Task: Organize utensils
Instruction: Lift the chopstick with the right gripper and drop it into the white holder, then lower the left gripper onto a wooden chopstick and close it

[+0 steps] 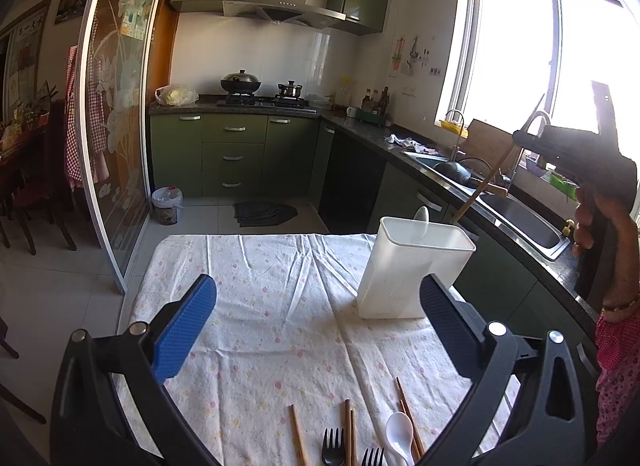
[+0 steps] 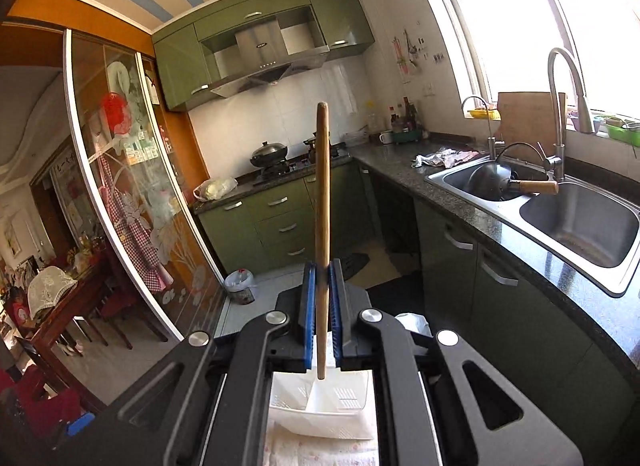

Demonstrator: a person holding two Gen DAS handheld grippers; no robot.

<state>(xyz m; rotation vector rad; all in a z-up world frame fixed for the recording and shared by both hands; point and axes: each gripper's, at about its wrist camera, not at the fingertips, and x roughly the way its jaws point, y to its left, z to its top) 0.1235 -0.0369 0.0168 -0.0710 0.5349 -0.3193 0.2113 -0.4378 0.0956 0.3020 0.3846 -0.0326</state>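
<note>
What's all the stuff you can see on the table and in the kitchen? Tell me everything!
Holder: one, white, far right of the tablecloth.
Spoon in holder: one, white, sticking up.
Held chopstick: one, brown, above the holder.
Loose chopsticks: several, brown, near edge of cloth.
Forks: two, black, near edge.
Loose spoon: one, white, beside the forks.
Wok: one, black, on the stove.
Sink: one, steel, under the window.
Left hand-held gripper: open, empty.
Right hand-held gripper: shut on the held chopstick.
</note>
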